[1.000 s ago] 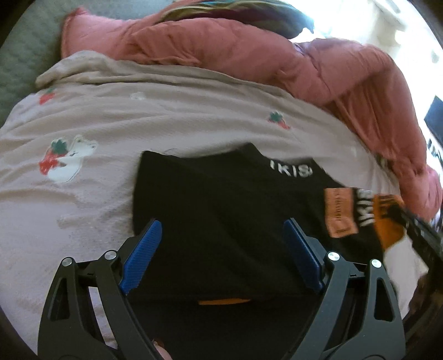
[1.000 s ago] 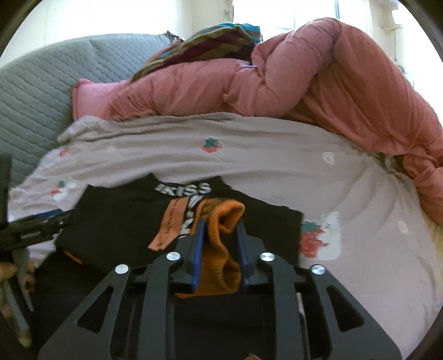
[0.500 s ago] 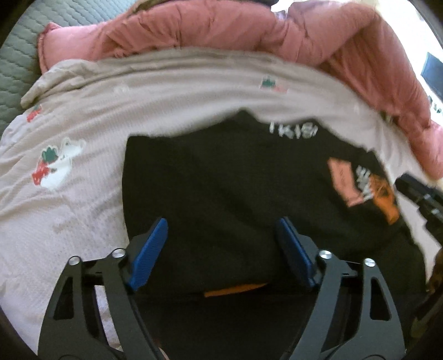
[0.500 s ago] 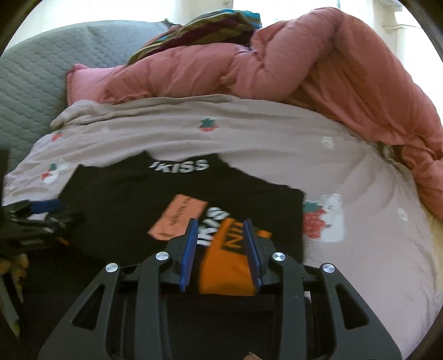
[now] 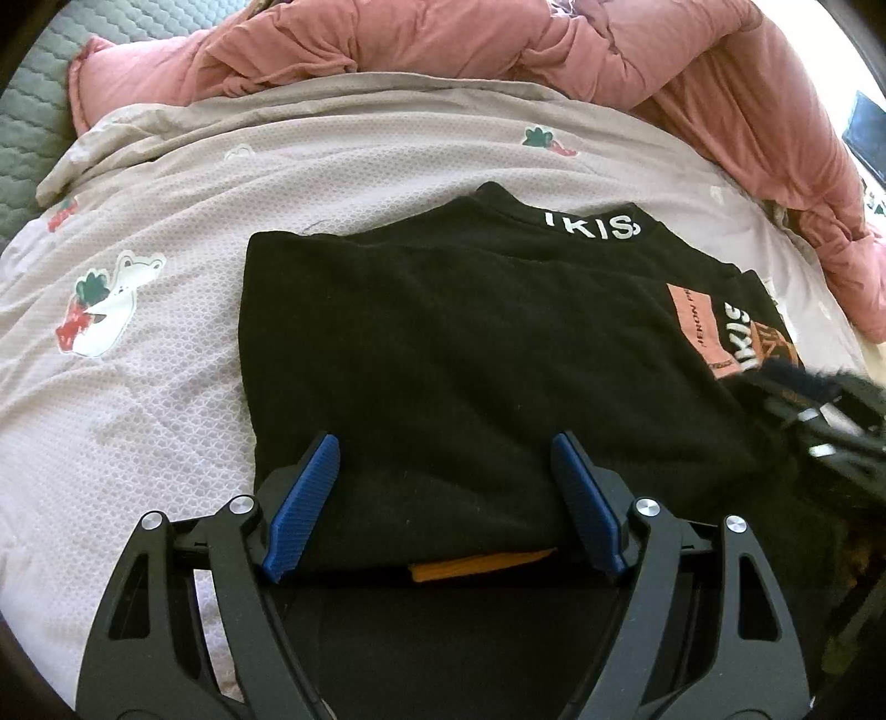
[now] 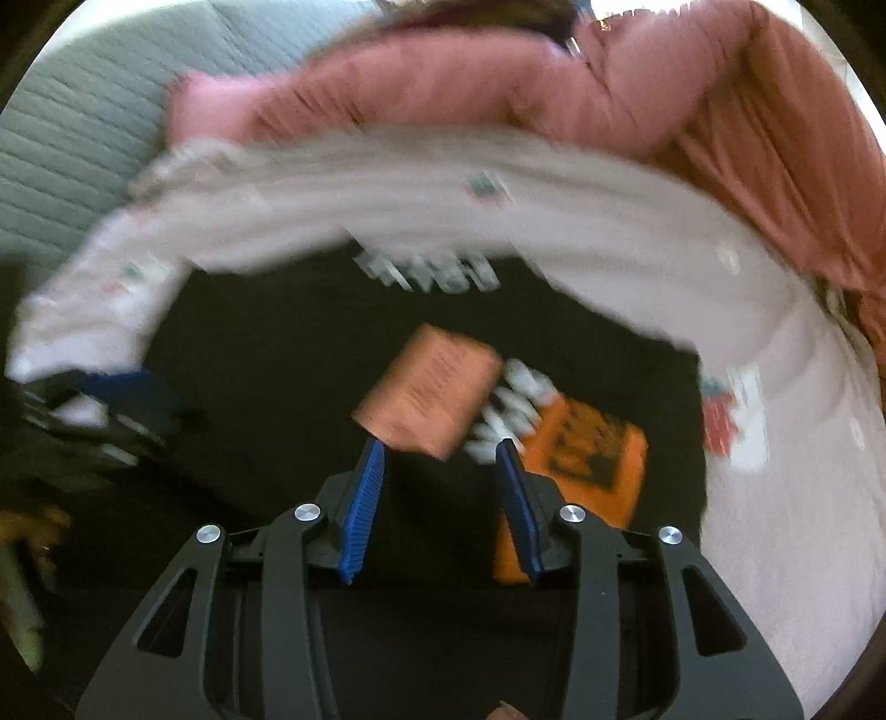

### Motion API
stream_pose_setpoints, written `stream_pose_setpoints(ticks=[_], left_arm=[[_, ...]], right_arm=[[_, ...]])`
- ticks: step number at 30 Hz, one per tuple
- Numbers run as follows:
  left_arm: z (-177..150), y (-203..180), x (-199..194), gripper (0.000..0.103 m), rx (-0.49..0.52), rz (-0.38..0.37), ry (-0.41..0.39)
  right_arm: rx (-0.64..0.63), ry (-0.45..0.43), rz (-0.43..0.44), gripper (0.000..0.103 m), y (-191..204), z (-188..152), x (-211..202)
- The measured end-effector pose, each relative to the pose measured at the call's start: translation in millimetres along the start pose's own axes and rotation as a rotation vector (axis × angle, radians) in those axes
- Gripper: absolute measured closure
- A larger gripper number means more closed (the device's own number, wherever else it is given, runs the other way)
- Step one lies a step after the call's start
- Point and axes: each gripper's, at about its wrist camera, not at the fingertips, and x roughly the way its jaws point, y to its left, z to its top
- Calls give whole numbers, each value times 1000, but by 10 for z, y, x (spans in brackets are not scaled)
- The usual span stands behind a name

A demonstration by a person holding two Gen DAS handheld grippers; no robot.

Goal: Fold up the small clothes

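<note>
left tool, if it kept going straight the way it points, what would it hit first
Most likely the black sweater folded on the bed sheet. The left tool stands open, angled down over the sweater's near edge with black fabric between its tips. How far above the cloth it sits is unclear.

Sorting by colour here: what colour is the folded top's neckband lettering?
White lettering on the black top, clearest in the left wrist view.

A bed (image 5: 343,183) wears a pale pink sheet printed with strawberries and white bears. A rumpled pink duvet (image 5: 554,50) is heaped along its far side, against a grey quilted headboard (image 6: 72,133). Bright daylight floods the upper right.
</note>
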Motion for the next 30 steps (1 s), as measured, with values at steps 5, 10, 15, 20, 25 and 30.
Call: stream_pose_setpoints(ticks=[5, 10, 15, 20, 25, 30], left_arm=[[-11, 5, -18, 32, -1, -4, 0], [-25, 5, -54, 32, -6, -12, -4], [-29, 16, -95, 32, -16, -18, -12], [-41, 13, -157, 31, -19, -18, -22], [-50, 22, -201, 30, -23, -19, -29], [-52, 42, -224, 28, -33, -22, -34]], right_arm=[[41, -9, 38, 63, -63, -42, 16], [66, -15, 47, 61, -79, -56, -28], [92, -22, 64, 60, -124, -53, -95], [103, -33, 70, 52, -120, -66, -166], [115, -43, 69, 46, -133, -74, -225], [121, -50, 72, 41, -130, -83, -262]])
